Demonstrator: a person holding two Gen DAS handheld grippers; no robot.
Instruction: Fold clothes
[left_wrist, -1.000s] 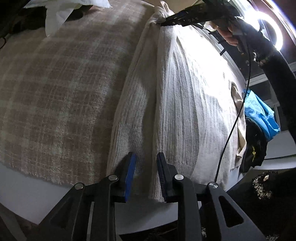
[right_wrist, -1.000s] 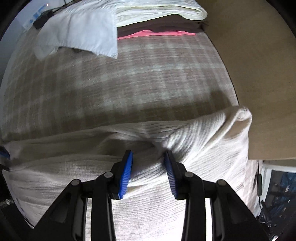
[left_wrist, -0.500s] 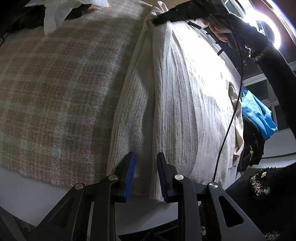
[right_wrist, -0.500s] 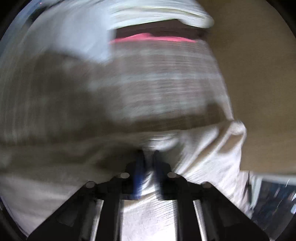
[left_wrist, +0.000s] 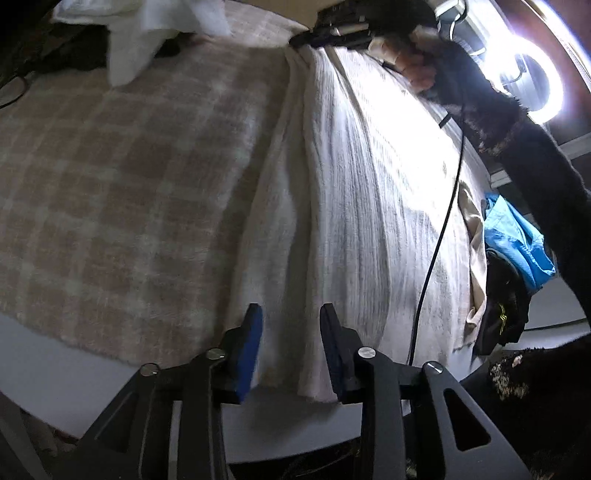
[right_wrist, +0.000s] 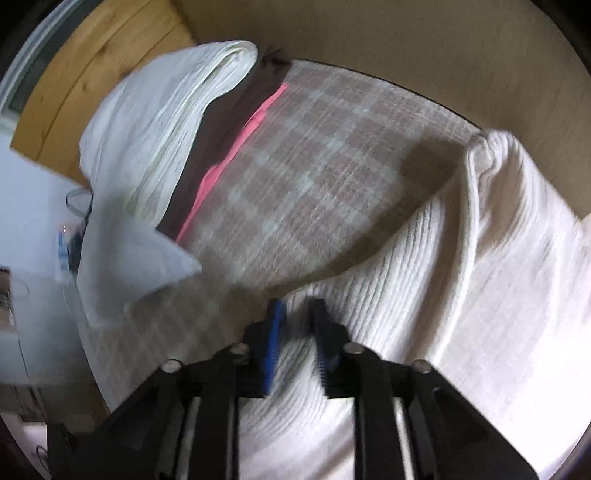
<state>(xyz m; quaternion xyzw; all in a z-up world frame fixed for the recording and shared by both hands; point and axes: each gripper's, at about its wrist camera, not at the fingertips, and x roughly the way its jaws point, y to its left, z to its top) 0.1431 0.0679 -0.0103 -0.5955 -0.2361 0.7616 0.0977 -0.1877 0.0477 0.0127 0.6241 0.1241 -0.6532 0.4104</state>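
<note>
A cream ribbed knit garment (left_wrist: 354, 192) lies stretched along the plaid blanket (left_wrist: 129, 177). My left gripper (left_wrist: 291, 332) has its jaws apart around the garment's near hem fold. My right gripper (right_wrist: 295, 328) is shut on a fold of the same garment (right_wrist: 461, 280) at its far end and holds it lifted; it also shows in the left wrist view (left_wrist: 332, 33), held by a hand in a dark sleeve.
A stack of folded clothes, white (right_wrist: 159, 133) over brown and pink (right_wrist: 229, 158), sits at the blanket's far side, with a loose white cloth (left_wrist: 140, 33). A blue garment (left_wrist: 517, 243) and a dark one hang at the right. A ring light (left_wrist: 532, 74) glares. A cable (left_wrist: 439, 229) crosses the garment.
My right gripper closed on the garment's fold, lifted it and swung. My left gripper stayed at the near hem, jaws still apart.
</note>
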